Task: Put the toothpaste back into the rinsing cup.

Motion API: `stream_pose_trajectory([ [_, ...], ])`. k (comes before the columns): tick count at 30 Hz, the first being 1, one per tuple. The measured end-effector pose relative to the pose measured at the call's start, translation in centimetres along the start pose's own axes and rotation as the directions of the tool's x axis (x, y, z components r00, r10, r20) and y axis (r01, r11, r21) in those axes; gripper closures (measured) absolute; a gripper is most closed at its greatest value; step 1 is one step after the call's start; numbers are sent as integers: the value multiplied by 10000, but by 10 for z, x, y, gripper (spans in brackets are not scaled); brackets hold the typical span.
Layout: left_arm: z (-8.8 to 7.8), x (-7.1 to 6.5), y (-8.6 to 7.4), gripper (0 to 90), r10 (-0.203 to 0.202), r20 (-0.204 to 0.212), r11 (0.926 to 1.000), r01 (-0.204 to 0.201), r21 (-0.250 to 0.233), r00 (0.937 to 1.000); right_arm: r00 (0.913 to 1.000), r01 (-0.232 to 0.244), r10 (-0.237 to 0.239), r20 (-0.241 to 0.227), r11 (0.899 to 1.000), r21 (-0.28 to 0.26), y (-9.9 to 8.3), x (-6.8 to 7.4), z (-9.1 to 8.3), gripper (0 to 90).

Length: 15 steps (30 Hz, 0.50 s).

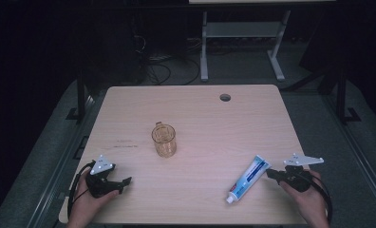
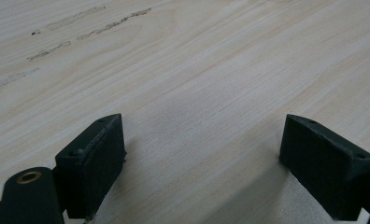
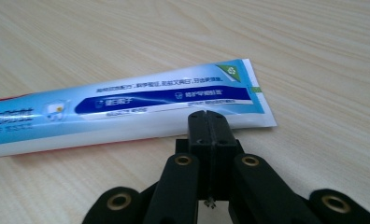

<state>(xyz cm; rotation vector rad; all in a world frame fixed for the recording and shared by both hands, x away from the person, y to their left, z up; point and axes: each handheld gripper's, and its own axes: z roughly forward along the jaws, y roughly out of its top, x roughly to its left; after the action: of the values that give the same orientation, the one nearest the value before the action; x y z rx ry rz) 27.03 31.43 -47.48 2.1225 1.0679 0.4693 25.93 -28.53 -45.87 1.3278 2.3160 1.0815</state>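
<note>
My right tongs [image 3: 206,116] are pressed together, the two flat black pads meeting face to face with nothing pinched between them. Just past their tips lies the tube [image 3: 127,112], a soft, flattened plastic toothpaste tube, glossy, blue and white with small print; its broad crimped end sits right in front of my closed tips, so near that I cannot tell whether they touch it. In the high view the tube [image 1: 249,178] slants away from my right tongs [image 1: 273,175], its white cap pointing toward my left tongs.

My left tongs [image 2: 202,154] are spread wide, their blocky matte black pads resting low over bare table [image 2: 211,60], a pale wood-grain top, smooth, with a few faint scuffs. They hold nothing and sit well apart from the tube.

Ahead of my left tongs [image 1: 122,183] and off toward the right ones stands a cup [image 1: 164,140], clear amber and cylindrical, upright, with a small handle.
</note>
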Motion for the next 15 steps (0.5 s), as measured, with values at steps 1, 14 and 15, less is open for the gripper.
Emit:
stream_pose_trajectory([
  [1, 0, 0, 0, 132, -2, 0, 10000, 2, 0, 10000, 10000, -48, 48, 13, 10000, -7, 1, -2, 3, 900],
  [14, 0, 0, 0, 132, -1, 1, 10000, 1, -2, 10000, 10000, -51, 50, 67, 9998, 204, 6, -6, 13, 900],
  [15, 0, 0, 0, 132, -3, -2, 10000, 3, 1, 10000, 10000, -19, 17, 90, 9998, 223, 8, -6, 15, 900],
])
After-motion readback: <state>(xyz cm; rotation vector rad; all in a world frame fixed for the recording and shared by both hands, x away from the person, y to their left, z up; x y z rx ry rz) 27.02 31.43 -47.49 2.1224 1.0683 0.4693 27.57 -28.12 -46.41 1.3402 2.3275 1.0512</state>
